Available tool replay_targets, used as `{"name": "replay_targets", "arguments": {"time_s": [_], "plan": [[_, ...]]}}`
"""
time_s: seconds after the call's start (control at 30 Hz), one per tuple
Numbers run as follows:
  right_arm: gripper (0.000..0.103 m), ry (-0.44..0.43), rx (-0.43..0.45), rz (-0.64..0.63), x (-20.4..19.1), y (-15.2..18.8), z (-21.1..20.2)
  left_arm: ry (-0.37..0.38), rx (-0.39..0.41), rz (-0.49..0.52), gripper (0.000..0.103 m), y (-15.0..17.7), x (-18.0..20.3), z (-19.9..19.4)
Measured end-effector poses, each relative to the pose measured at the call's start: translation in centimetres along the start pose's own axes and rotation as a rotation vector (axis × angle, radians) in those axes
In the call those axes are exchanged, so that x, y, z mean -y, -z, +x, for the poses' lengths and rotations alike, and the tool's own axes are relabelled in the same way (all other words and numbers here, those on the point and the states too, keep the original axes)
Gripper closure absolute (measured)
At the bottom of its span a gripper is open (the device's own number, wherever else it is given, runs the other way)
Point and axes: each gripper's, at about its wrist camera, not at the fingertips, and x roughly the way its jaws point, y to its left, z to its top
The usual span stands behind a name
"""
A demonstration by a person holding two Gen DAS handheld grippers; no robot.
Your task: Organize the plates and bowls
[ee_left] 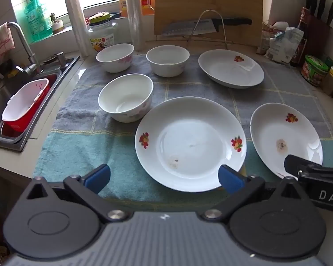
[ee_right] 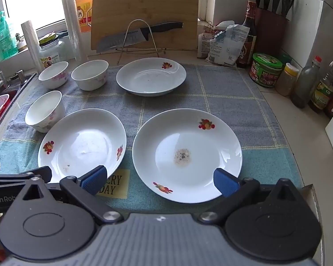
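Left gripper (ee_left: 164, 176): stands wide open, holds nothing, hovers tilted down over the near rim of the left plate (ee_left: 189, 143). Right gripper (ee_right: 160, 179): likewise spread wide and empty, poised over the near rim of the right plate (ee_right: 186, 155).

Ahead of the left claw: near bowl (ee_left: 126, 97) just beyond the left finger, two more bowls (ee_left: 115, 57) (ee_left: 167, 61) farther off. Far ahead, between both claws: third plate (ee_right: 151, 76). All on a checked towel (ee_right: 222, 102).

Likely trouble:
- Slipping off a glazed, shallow rim lying flat on soft cloth; probably needs a pad under the edge, which could snag and drag the towel and shift everything on it.
- Knocking the near bowl when lifting the left plate, since it sits just beside that rim.
- Clashing the two claws, side by side and close.
- Chipping by setting plate on plate too hard.
- Smearing the brownish residue in both near plates onto whatever gets stacked above.

Writing:
- "ERY DAY" on a yellow patch (ee_right: 113, 184) by the right claw's left finger, rest hidden.
- "GenRob" on the left tool's body, cut off at the frame edge.
- "DAS" on the right tool's body, cut off.
- Bottle and jar labels at the back: too small to read.
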Motion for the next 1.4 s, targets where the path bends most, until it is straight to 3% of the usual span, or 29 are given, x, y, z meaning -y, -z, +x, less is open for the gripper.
{"name": "replay_targets", "arguments": {"time_s": [1.4], "plan": [[0.0,0.004,0.026,-0.025,-0.8,0.1,-1.1,-0.004,-0.016,-0.027,0.001,0.2,-1.1,-0.6]]}}
